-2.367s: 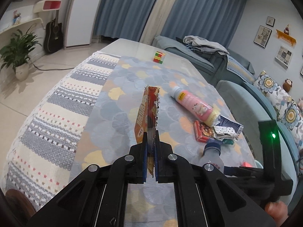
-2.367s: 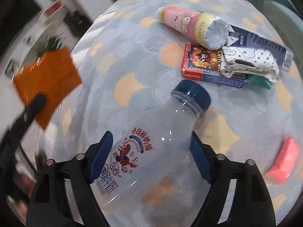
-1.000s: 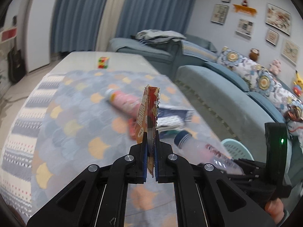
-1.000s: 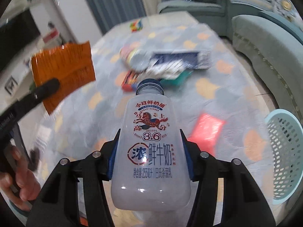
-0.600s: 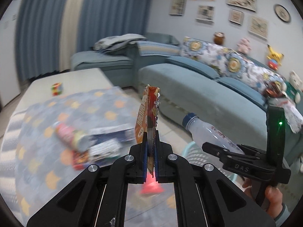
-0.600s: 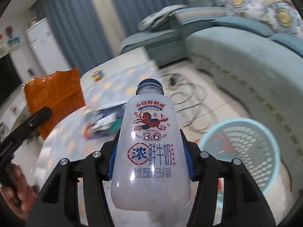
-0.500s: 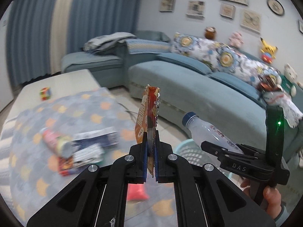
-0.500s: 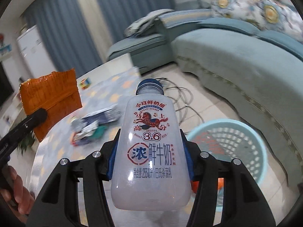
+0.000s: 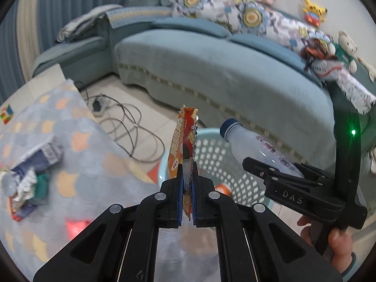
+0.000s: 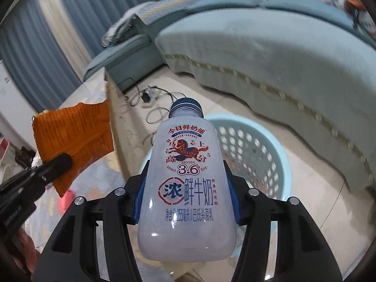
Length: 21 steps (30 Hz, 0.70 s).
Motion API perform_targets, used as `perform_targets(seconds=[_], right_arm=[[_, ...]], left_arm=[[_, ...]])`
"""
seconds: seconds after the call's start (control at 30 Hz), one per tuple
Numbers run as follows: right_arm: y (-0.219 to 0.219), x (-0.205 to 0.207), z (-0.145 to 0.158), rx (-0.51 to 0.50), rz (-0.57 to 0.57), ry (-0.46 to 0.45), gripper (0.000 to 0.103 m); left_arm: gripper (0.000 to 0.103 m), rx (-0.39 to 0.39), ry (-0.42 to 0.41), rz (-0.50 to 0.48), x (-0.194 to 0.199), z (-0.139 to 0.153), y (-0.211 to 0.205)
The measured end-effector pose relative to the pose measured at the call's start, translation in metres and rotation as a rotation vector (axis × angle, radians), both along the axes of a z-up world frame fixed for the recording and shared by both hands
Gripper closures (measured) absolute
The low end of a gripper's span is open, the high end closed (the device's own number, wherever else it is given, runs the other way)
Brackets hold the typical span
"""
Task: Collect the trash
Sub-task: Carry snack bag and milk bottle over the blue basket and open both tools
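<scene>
Only the left view shows the trash pile (image 9: 25, 181) on the table cloth (image 9: 77, 171) and the toys on the sofa (image 9: 211, 70). The right view shows the milk bottle's (image 10: 188, 188) red horse label face on. The left gripper (image 9: 187, 188) is pinched tight on an orange wrapper (image 9: 183, 141). The right gripper (image 10: 185, 195) squeezes the bottle. Both hang over the blue basket (image 10: 275, 145) on the floor. Cables (image 9: 127, 127) lie near it.

Left wrist view:
- Basket (image 9: 237, 164) at frame centre, on floor, between table (image 9: 77, 164) (left) and sofa (image 9: 211, 70) (upper right).
- Wrapper (image 9: 184, 141) upright before basket.
- Bottle (image 9: 253, 150) right of wrapper, over basket rim.
- Cables (image 9: 127, 122) on floor, upper left of basket.
- Trash pile (image 9: 25, 176) on table, far left.
</scene>
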State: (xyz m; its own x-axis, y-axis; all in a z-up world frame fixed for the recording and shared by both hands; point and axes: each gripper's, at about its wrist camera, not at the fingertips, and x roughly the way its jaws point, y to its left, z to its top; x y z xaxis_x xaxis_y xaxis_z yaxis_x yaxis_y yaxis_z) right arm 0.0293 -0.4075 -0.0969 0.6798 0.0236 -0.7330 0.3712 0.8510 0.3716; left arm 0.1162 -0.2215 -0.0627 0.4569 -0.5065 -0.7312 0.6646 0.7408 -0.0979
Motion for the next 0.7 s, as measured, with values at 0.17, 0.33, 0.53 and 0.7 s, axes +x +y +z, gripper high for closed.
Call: perform_targets(seconds=[0.17,0.33,0.53,0.7], right_arm=[[-0.011,0.007,-0.022,0.042,-0.016,0.043,0.050],[-0.015,0.006,-0.034,0.076,-0.036,0.048,0.048],[-0.013,0.006,-0.041,0.080,-0.031,0.056,0.048],[-0.010,0.012,-0.051,0.041,-0.039,0.062,0.042]], left_arm=[[0.067,0.050,0.038,0.018,0.006,-0.023,-0.004],[0.057,0.030,0.036,0.049,0.009,-0.021,0.009],[0.053,-0.005,0.029,0.070,0.008,-0.012,0.020],[0.053,-0.034,0.009,0.104,0.006,0.005,0.038]])
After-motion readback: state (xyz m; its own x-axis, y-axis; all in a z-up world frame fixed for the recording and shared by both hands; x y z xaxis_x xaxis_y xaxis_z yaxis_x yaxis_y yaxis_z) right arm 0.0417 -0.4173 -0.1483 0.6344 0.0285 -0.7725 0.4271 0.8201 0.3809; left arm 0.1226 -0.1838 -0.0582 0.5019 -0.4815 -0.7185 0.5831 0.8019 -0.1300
